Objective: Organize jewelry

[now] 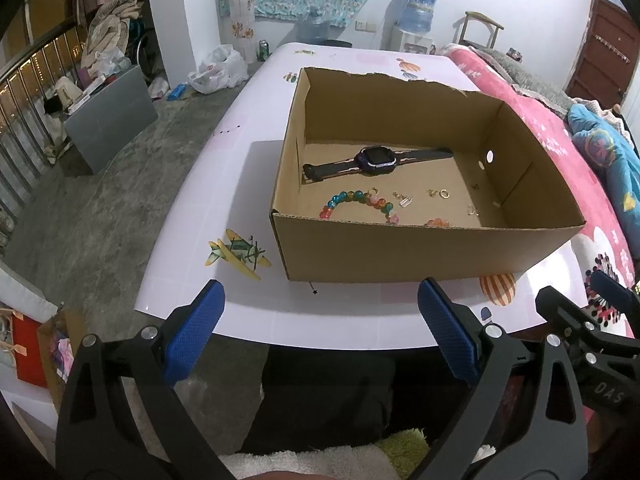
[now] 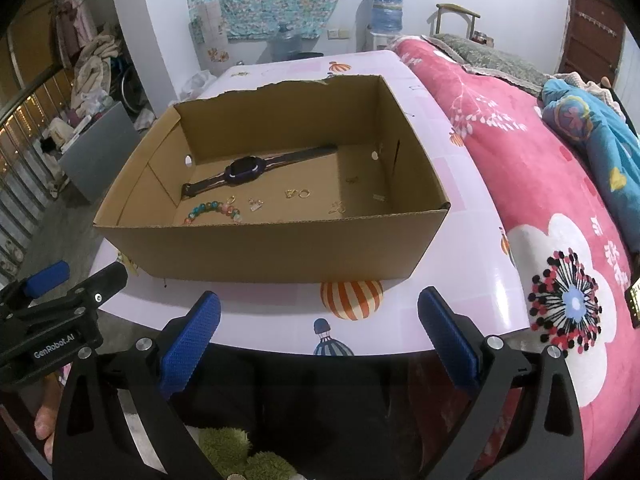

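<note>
The left gripper carries the label "GenRobot.AI", readable in the right wrist view; the right gripper shows "DAS" on its side in the left wrist view. Both hang at the near edge of the table, their blue fingers wide apart and holding nothing. An open cardboard box stands on the table with its near wall between the grippers and the jewelry. Inside lie a dark watch toward the far side, a colourful bead bracelet nearer left, and small gold earrings. A pink blanket covers the bed on the right.
</note>
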